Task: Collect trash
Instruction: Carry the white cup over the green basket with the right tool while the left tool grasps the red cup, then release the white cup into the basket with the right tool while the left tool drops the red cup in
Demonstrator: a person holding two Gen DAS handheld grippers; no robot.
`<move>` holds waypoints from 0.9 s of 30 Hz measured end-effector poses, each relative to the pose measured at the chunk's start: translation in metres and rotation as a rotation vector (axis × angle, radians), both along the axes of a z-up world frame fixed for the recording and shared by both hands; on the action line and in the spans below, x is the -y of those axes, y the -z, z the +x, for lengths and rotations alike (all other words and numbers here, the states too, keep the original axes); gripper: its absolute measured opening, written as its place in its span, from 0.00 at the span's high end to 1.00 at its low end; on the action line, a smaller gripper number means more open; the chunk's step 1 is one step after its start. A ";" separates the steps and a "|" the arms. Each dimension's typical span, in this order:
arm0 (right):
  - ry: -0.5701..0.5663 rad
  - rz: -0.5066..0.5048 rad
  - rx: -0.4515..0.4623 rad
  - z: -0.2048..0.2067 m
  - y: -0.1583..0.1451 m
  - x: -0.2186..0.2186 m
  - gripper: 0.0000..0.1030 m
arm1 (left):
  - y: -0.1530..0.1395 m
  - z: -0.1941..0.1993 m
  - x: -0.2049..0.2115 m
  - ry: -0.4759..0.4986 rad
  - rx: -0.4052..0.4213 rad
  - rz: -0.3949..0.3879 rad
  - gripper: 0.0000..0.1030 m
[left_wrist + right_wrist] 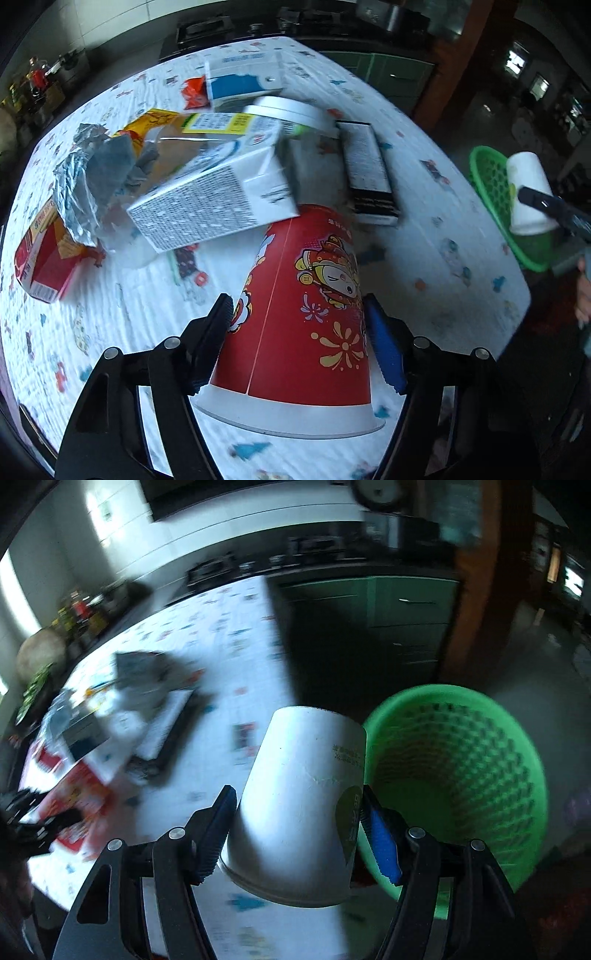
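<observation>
L gripper (297, 338) is being pointed steeply down over the near edge of the table (424, 236), jaws roughly two-thirds apart. A red paper cup (306, 306) is sitting upside down between them, rim on the patterned cloth. The black L pad is touching the cup wall; the blue R pad is right against the other side, but firm contact can't be confirmed from the blur.

R gripper (299, 827) is being held out past the table's right edge, approx half open, clamped on a white paper cup (299, 805). Cup is inverted, rim toward the camera, both pads pressed on its walls. It's being carried just beside a green mesh basket (461, 775), which is standing below, off the table. Cup isn't inside the basket yet. In the L wrist view the same cup (528, 192) is being seen against the basket's rim (491, 177) at the far right.

Rest of the trash is being left mid-table, toward the far-left side: white carton w/ small print (218, 195) lying tilted against the red cup's base end, crumpled foil (88, 177) to its left, red/yellow box (44, 258) near the left edge, long black-and-white box (369, 170) to the right, blue/white box (243, 81) toward the far edge. R wrist view is heavily blurred, so table detail there can't be read.
</observation>
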State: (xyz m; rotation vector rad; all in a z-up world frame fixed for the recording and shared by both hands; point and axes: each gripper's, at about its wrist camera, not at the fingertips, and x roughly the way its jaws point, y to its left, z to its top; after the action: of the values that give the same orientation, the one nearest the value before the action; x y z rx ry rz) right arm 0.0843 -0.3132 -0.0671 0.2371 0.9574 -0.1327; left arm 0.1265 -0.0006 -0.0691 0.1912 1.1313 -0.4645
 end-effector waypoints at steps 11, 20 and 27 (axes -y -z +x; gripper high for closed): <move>0.173 -0.021 -0.095 -0.013 0.040 0.085 0.36 | -0.030 -0.035 0.041 0.114 0.018 -0.098 0.32; 0.214 -0.011 -0.097 -0.026 0.052 0.109 0.29 | -0.047 -0.036 0.095 0.201 0.055 -0.122 0.32; 0.232 -0.034 -0.055 -0.052 0.036 0.119 0.29 | -0.053 -0.031 0.153 0.289 0.075 -0.140 0.32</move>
State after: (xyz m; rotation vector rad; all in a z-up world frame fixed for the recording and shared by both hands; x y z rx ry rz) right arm 0.0328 -0.4321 -0.1032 0.3141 0.9799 -0.3699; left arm 0.0952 -0.1537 -0.0161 0.2488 0.9974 -0.7852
